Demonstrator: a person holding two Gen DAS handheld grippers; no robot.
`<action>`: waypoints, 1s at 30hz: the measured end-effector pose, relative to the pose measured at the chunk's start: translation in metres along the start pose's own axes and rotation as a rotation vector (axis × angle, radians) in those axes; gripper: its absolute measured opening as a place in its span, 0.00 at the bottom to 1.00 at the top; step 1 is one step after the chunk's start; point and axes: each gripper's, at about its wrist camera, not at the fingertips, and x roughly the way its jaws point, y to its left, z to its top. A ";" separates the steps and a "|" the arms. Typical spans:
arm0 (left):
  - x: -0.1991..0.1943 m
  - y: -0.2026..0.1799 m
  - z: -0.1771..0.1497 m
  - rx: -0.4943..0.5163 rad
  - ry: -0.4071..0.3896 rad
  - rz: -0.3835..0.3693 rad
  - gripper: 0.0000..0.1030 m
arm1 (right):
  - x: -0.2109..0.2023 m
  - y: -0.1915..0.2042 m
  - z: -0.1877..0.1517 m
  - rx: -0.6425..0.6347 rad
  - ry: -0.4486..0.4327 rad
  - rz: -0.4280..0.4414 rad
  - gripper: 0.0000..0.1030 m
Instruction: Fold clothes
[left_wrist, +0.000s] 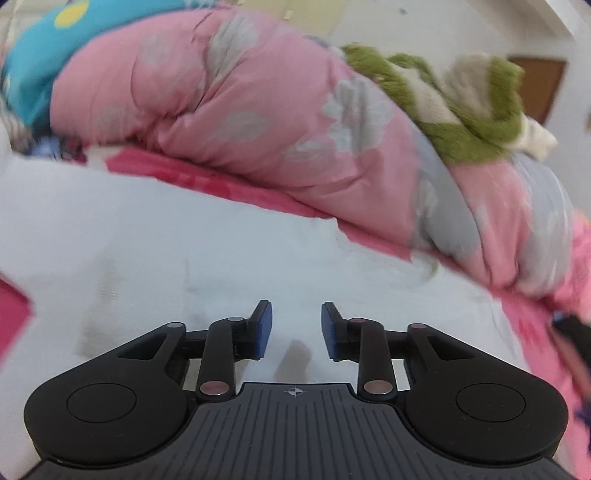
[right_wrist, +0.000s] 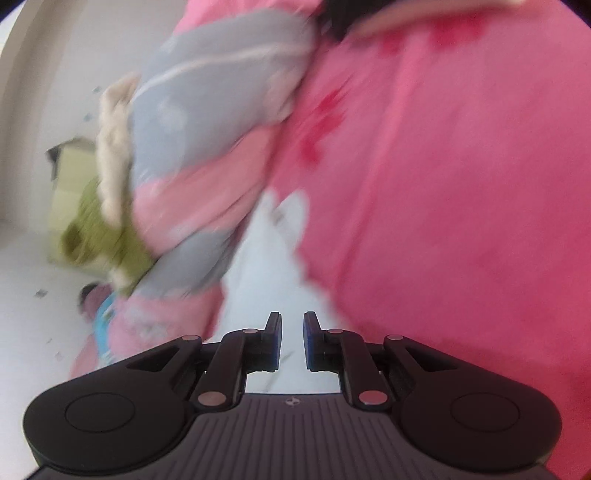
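Left gripper (left_wrist: 296, 330) nearest, blue pads apart, nothing between them, hovering over white garment (left_wrist: 166, 236) spread flat on bright pink sheet (left_wrist: 207, 181). Right gripper (right_wrist: 292, 341): jaws narrowly parted, gap empty, above narrow strip of same white cloth (right_wrist: 266, 258); view motion-blurred. Beyond garment, rolled pink floral quilt (left_wrist: 229, 122). On quilt's far end, green-and-cream fuzzy blanket (left_wrist: 454, 110). Far left, blue cloth with yellow dot (left_wrist: 48, 48). Pale wall behind.

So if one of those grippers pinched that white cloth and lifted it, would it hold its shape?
Probably not. The white cloth lies soft and creased on the pink sheet, so it would likely droop. It looks thin, so probably light. Nothing suggests it is fragile.
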 end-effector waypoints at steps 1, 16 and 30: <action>-0.008 0.002 -0.003 0.030 0.006 0.012 0.32 | 0.012 0.006 -0.004 0.003 0.025 0.028 0.13; -0.025 0.050 -0.008 0.015 0.029 0.069 0.33 | 0.141 0.100 -0.127 -0.500 0.091 -0.129 0.07; -0.033 0.032 0.014 0.065 0.101 0.209 0.37 | 0.172 0.157 -0.214 -1.034 0.063 -0.291 0.08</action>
